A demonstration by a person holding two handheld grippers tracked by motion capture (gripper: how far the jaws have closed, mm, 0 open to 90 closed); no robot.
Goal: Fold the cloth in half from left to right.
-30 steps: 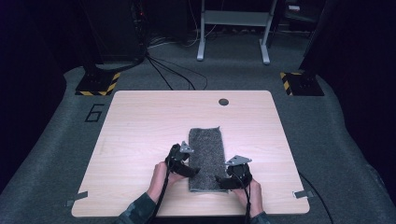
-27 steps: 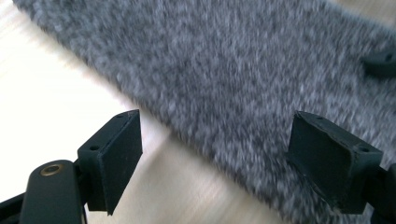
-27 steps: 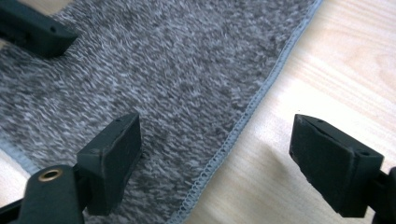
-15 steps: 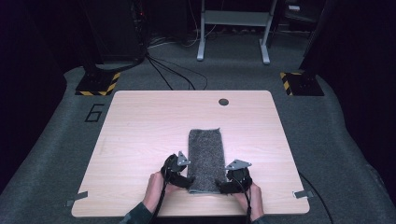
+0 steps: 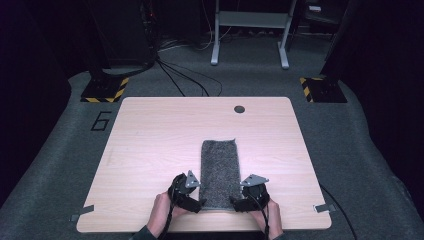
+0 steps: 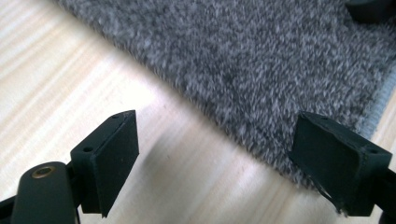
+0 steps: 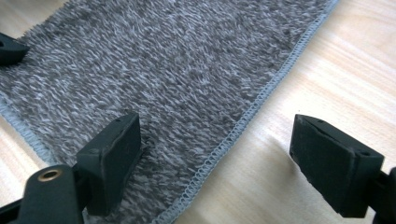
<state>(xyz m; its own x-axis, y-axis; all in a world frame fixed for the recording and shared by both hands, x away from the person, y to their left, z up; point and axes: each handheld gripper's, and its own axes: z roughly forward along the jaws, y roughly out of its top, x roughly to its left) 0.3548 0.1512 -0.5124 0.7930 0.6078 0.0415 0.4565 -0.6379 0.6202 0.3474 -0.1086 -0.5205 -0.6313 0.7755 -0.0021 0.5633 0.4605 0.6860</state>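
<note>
A grey fuzzy towel (image 5: 219, 170) lies flat and lengthwise on the wooden table (image 5: 150, 140), its near end at the front edge. My left gripper (image 5: 200, 204) sits at the towel's near left corner. In the left gripper view the towel (image 6: 233, 56) has its edge between the jaws of this gripper (image 6: 218, 126). They are open and have just opened a little further, pressing on nothing. My right gripper (image 5: 235, 202) is at the near right corner. It (image 7: 217, 121) stands open astride the stitched hem of the towel (image 7: 163, 60).
A round cable hole (image 5: 239, 109) is at the table's far side. Tape tabs (image 5: 82, 216) (image 5: 322, 208) stick out at the near corners. On the floor beyond are hazard-striped bases (image 5: 105, 92), cables and a metal stand (image 5: 250, 20).
My left gripper has slid along the towel's left edge toward the person, down to its near corner. The right gripper has stayed at the near right corner.
</note>
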